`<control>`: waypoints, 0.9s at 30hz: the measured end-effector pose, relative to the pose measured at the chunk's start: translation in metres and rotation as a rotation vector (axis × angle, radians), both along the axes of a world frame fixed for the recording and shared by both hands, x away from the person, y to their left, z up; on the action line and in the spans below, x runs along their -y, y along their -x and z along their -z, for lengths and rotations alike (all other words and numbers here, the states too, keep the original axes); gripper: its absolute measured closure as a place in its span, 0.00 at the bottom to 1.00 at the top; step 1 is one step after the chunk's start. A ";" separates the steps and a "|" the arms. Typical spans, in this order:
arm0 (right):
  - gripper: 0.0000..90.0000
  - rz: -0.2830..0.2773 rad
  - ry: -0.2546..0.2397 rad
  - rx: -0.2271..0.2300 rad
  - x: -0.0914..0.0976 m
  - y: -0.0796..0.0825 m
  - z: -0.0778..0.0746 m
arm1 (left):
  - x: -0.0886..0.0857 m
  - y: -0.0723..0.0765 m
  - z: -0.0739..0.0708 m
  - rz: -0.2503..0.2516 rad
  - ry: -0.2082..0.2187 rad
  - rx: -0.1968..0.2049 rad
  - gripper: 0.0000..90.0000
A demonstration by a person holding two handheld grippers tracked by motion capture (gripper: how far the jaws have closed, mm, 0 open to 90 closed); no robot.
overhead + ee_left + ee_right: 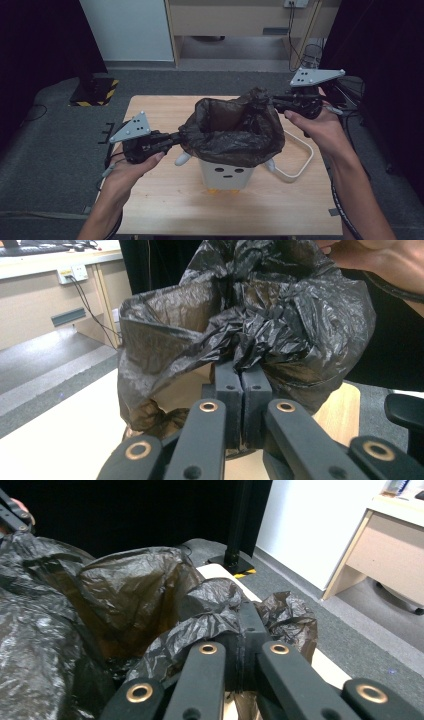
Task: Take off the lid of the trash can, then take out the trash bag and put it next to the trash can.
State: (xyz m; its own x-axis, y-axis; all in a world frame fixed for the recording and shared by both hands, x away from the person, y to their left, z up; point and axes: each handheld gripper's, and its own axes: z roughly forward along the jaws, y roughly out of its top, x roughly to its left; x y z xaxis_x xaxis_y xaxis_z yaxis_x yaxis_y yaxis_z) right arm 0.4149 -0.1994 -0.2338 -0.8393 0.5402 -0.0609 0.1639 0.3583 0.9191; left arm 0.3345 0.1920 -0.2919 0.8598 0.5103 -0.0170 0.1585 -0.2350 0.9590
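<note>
Wooden table (165, 200), grey carpet (50, 150) (black curtains (35, 40))

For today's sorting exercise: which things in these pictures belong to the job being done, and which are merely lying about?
Part of the job:
black bin bag
white bin with a face on it
left gripper, shut on the bag's rim
right gripper, shut on the opposite rim

Just lying about:
white hoop on the table
striped stand base on the floor

Each black gripper (176, 138) has brass-ringed pivots, a grey three-cornered plate with screws, and a trailing cable.
</note>
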 end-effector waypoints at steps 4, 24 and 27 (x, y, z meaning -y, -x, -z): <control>1.00 -0.006 0.002 -0.003 -0.005 0.001 -0.004 | 0.001 -0.002 -0.005 0.004 0.007 0.005 0.98; 1.00 -0.062 -0.014 -0.019 -0.029 0.006 -0.019 | 0.018 -0.021 -0.030 0.026 0.014 0.000 0.98; 1.00 -0.075 -0.016 -0.023 -0.034 0.007 -0.022 | 0.022 -0.026 -0.035 0.035 0.013 0.001 0.98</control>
State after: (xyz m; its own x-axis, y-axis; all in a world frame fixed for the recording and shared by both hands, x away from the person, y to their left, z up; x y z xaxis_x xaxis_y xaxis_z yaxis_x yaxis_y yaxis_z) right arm 0.4081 -0.1658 -0.2119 -0.8783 0.4769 -0.0328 0.1589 0.3558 0.9209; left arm 0.3609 0.1695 -0.2569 0.8772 0.4796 -0.0227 0.1493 -0.2277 0.9622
